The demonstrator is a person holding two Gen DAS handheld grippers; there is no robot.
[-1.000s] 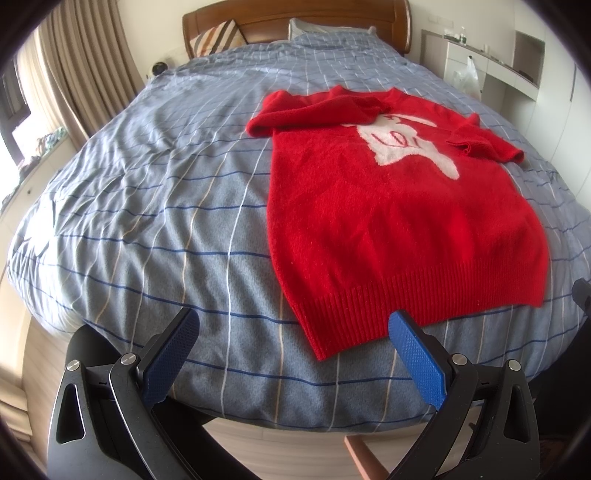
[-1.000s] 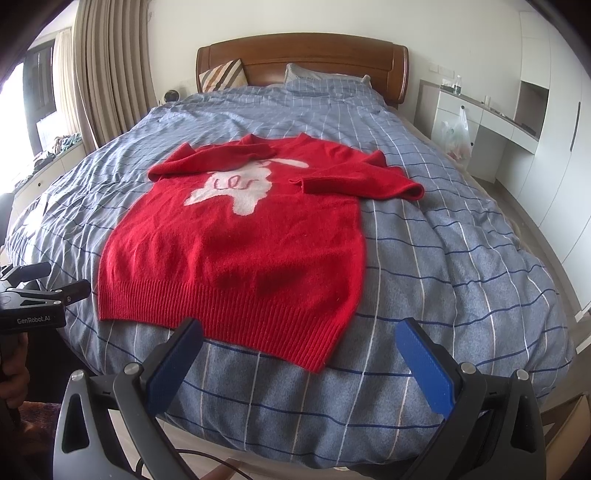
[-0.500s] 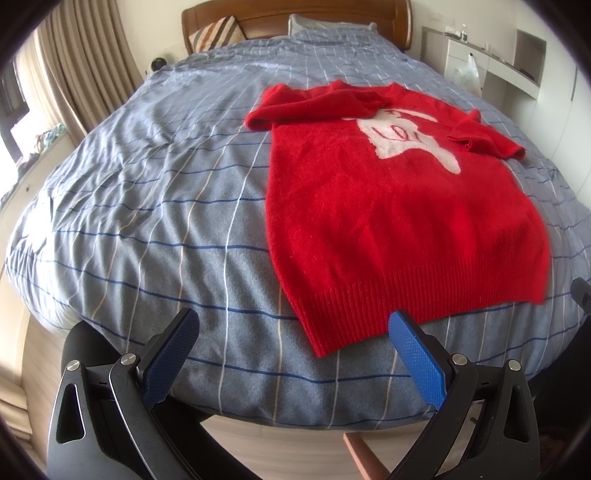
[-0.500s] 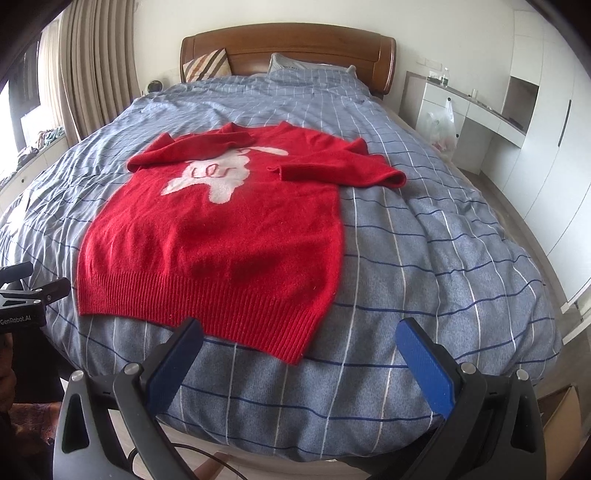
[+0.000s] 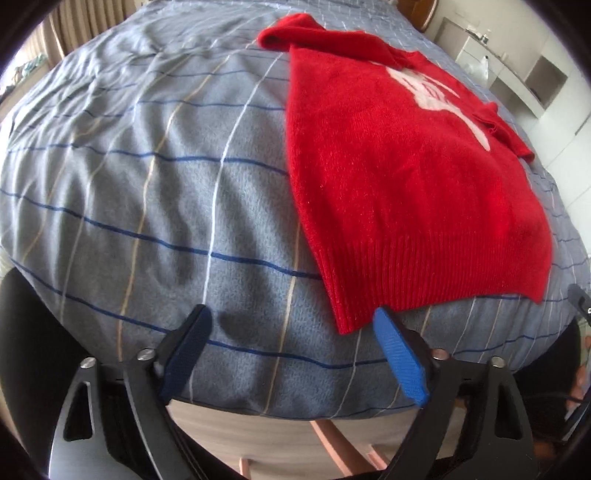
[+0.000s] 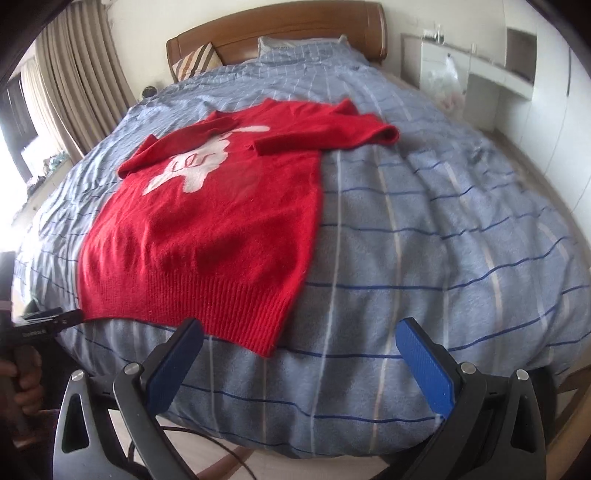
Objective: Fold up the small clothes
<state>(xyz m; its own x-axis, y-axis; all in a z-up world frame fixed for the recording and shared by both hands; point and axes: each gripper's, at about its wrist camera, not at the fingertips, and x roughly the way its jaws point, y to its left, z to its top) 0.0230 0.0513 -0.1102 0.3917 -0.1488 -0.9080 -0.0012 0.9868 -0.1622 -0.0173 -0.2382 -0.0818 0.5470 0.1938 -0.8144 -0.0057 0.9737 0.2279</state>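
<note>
A small red knitted sweater (image 5: 399, 177) (image 6: 221, 229) with a white figure on its chest lies flat on the bed, both sleeves folded across the chest. My left gripper (image 5: 291, 321) hovers low over the near left hem corner; its jaws are closing, with only the corner's tip near the right blue pad (image 5: 397, 354). My right gripper (image 6: 299, 334) stands open just in front of the near right hem corner, nothing between its fingers. The left gripper's tip (image 6: 51, 319) shows at the left edge of the right wrist view.
The bed's grey-blue striped quilt (image 5: 147, 206) (image 6: 443, 240) spreads wide around the sweater. A wooden headboard (image 6: 280, 33) and pillows stand at the far end. Curtains (image 6: 74, 81) hang at left, white cupboards (image 6: 517, 74) at right. A person's hand (image 6: 22, 384) holds the left tool.
Both grippers dropped and tilted down toward the sweater's near hem, which now looms larger. The left jaws have narrowed somewhat. The sweater lies as before.
</note>
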